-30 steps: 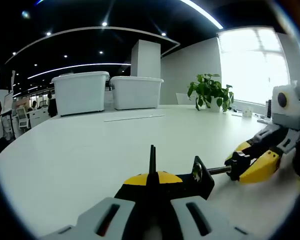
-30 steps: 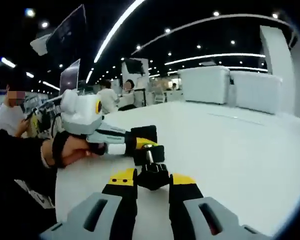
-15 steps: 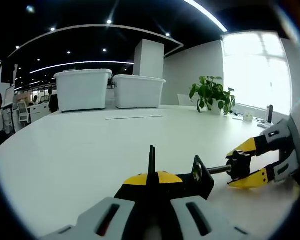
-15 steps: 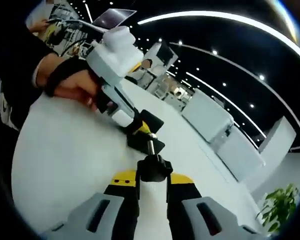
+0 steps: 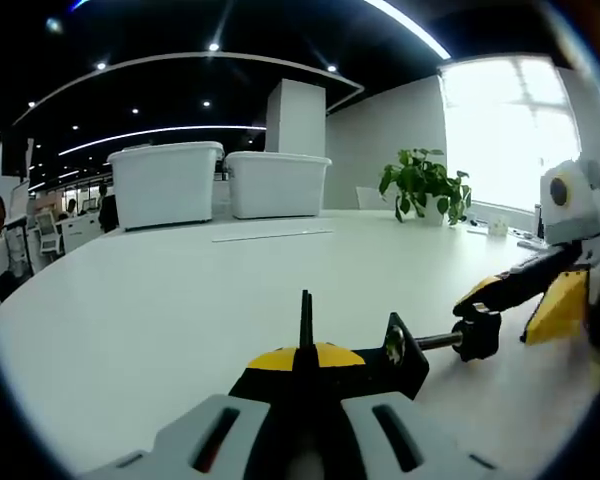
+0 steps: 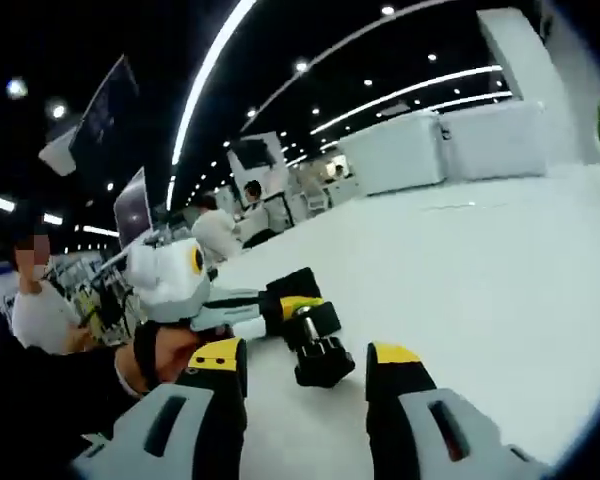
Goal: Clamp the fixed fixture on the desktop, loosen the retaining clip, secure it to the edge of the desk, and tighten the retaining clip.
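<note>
The step in hand looks like turning the screw knob (image 6: 324, 361) to loosen the clamp (image 5: 325, 365), w/ the right gripper (image 6: 305, 362) letting go for a new grab. To do it well: keep the left gripper (image 5: 302, 395) steady so the clamp body can't roll, then bring the right jaws back square on the knob, one jaw each side, squeeze, and twist in small turns. Don't push down hard, or the screw rod (image 5: 438, 341) may bend or the clamp may slip out of the left jaws.

Left gripper: jaws pressed together, pinching the clamp's black and yellow body. Right gripper: jaws spread wide. In the right gripper view the knob sits between them but they are not touching it.

The clamp is small, black w/ a yellow top. A thin metal rod sticks out of its right side and ends in a chunky black knob. A thin black blade part stands up from its middle. It sits low over the white desk (image 5: 180, 290), near the close edge, not yet fixed to the edge.

Far back on the desk are two white bins (image 5: 162, 184) and a green plant (image 5: 421, 183). A gloved hand (image 6: 165, 350) holds the left gripper in the right gripper view.
</note>
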`<state>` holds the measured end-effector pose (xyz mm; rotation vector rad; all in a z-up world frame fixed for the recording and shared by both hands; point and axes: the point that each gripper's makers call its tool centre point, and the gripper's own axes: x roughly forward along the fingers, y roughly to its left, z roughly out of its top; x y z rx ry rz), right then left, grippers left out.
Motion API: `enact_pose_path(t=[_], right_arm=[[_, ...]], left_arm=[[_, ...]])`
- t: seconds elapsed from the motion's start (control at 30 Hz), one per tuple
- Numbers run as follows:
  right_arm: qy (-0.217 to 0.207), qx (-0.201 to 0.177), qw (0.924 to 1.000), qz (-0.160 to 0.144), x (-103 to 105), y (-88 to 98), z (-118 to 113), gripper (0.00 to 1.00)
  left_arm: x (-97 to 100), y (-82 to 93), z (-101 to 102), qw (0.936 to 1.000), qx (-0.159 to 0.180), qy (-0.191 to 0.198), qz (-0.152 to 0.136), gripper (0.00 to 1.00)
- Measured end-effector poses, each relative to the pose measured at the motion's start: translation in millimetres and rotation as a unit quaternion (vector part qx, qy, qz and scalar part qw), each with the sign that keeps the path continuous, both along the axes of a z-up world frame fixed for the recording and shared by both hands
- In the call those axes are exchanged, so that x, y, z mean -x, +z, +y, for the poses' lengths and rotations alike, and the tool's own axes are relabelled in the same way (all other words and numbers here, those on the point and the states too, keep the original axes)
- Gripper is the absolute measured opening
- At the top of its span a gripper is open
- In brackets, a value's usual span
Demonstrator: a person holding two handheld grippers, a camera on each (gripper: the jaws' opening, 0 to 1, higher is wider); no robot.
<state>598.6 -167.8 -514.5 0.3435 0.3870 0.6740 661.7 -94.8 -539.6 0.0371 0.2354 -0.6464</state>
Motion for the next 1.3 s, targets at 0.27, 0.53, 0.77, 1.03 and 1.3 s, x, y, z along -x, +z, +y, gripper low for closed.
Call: enact_pose_path(t=[0.27, 0.53, 0.77, 1.03, 1.3], right_arm=[[-0.021, -0.021, 0.999, 0.033, 3, -14.0, 1, 0.27], [-0.017, -0.001, 0.9998, 0.008, 15, -10.2, 11, 0.23], [0.006, 0.096, 0.994, -0.052, 21, -7.9, 19, 0.21], [0.027, 0.221, 0.9609, -0.164, 19, 3.8, 18, 0.19], [0.028, 0.246, 0.9534, -0.173, 11, 1.0, 16, 0.19]], left_arm=[[-2.4, 0.8, 1, 1.0, -0.002, -0.001, -0.002, 0.05], [-0.6, 1.6, 2, 1.0, -0.002, 0.001, -0.003, 0.05], [2.3, 2.1, 1, 1.0, -0.003, 0.0, -0.004, 0.05], [5.8, 2.7, 1, 1.0, -0.002, 0.001, -0.004, 0.05], [7.8, 2.8, -1, 1.0, -0.002, -0.001, -0.004, 0.05]])
